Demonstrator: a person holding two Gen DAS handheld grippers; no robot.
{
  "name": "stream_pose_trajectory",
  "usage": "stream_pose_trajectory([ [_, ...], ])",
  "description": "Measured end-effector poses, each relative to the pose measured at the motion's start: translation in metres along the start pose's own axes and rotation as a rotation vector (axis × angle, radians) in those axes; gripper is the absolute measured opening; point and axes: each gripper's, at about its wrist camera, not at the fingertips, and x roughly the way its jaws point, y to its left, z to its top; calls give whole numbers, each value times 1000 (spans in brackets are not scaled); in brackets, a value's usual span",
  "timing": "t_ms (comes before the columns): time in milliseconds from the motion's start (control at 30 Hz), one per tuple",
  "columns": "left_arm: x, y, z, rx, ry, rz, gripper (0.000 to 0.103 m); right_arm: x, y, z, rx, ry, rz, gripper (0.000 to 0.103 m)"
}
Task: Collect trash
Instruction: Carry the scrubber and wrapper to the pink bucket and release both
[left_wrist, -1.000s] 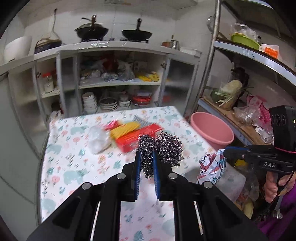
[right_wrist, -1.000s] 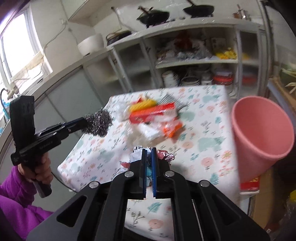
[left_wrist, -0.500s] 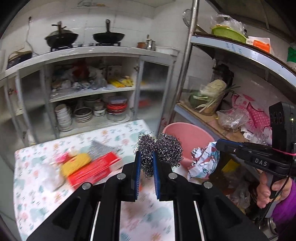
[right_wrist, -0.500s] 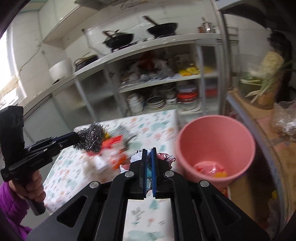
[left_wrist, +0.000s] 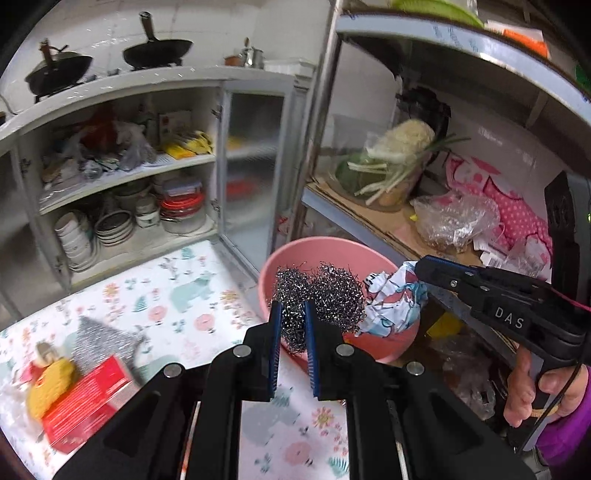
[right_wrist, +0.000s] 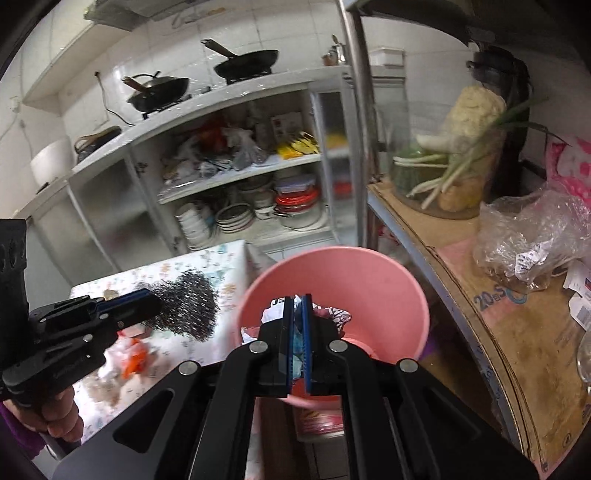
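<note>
At lower centre the left claw (left_wrist: 292, 314) pinches a steel scourer (left_wrist: 317, 295) over the pink bucket's (left_wrist: 314, 247) near rim; the right claw (right_wrist: 297, 306) grips crumpled paper (right_wrist: 341, 314) above the bucket mouth; a red packet (left_wrist: 85, 398) lies lower left on the tabletop (left_wrist: 184, 295); a metal shelf (right_wrist: 480, 314) crowds the right.

There were two grippers, the left gripper (left_wrist: 292, 314) and the right gripper (right_wrist: 297, 310), and two black pans (left_wrist: 159, 51) on the cabinet top. One steel wool scrubber (left_wrist: 321, 295), one crumpled printed wrapper (left_wrist: 391, 302), one pink bucket (right_wrist: 369, 273), one red box (left_wrist: 85, 398) and one floral tablecloth (left_wrist: 177, 295) were in view.
</note>
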Motion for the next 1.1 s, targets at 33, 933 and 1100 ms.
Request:
stream_pose_trajectory([
  [33,10,-2,1,0,14,-8,12,5,-3,-1,6,8,-6,4],
  [933,71,-10,-8,-14,114,-19,39,53,-26,-20,66,170,-61,5],
  [1100,56,-13,-5,-6,92,-16,42,48,-23,-21,65,168,-53,6],
])
